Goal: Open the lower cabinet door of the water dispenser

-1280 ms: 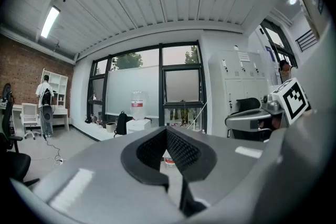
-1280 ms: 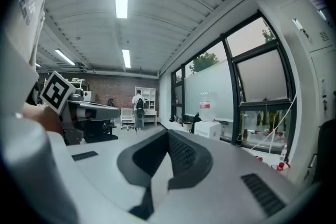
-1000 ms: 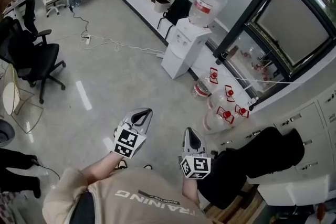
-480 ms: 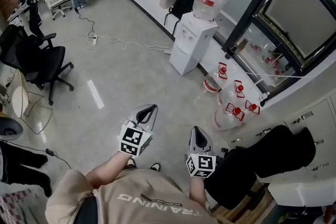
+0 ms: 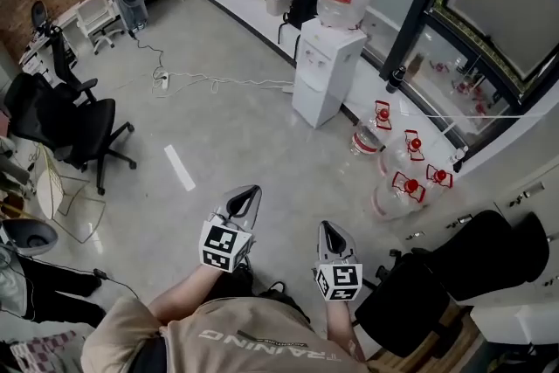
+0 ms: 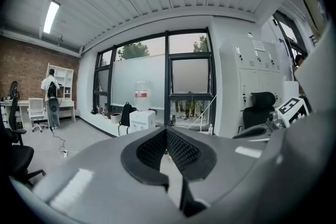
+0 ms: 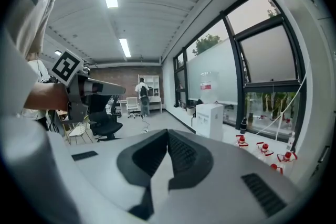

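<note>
Across the floor, well apart, stands the white boxy water dispenser (image 5: 329, 65). Its lower cabinet door (image 5: 316, 100) looks light and rigid, probably edge-pulled. The left gripper (image 5: 247, 192) and right gripper (image 5: 328, 228) are closed, empty.

Your head view looks steeply down at the floor (image 5: 218, 127); both gripper views face level, all sharing the distant dispenser (image 5: 327, 70).

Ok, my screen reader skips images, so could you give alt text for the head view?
A person holds the left tongs and right tongs, both shut and empty, above a grey floor; the white water dispenser stands ahead by windows, spare bottles beside it.
</note>
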`<act>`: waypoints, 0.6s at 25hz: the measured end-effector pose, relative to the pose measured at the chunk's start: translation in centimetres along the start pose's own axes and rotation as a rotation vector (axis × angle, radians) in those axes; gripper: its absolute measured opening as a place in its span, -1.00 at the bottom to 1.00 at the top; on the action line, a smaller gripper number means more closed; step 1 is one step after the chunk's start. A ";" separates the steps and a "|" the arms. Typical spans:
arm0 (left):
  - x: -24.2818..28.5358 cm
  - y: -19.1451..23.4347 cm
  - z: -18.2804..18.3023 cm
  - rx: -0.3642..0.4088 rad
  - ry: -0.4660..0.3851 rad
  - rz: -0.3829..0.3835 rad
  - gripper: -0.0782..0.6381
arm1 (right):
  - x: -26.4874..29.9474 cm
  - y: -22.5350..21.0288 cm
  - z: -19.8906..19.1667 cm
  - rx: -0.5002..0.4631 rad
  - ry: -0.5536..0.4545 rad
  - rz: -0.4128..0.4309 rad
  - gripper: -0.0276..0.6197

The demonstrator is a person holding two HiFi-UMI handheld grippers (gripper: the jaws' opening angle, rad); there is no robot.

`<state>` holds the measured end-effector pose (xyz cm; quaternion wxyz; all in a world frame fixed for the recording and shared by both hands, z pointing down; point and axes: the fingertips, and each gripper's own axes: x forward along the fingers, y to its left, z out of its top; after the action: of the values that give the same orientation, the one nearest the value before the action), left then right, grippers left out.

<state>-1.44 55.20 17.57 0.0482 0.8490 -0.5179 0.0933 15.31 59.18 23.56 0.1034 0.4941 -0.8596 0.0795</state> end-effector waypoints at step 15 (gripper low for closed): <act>11.6 14.6 2.5 -0.001 -0.058 -0.064 -0.76 | 16.4 -2.2 6.7 -0.028 -0.002 -0.097 -0.88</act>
<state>-8.94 37.97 17.33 0.0362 0.8675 -0.4916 0.0667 8.53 42.80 21.41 0.1132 0.5338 -0.8357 0.0619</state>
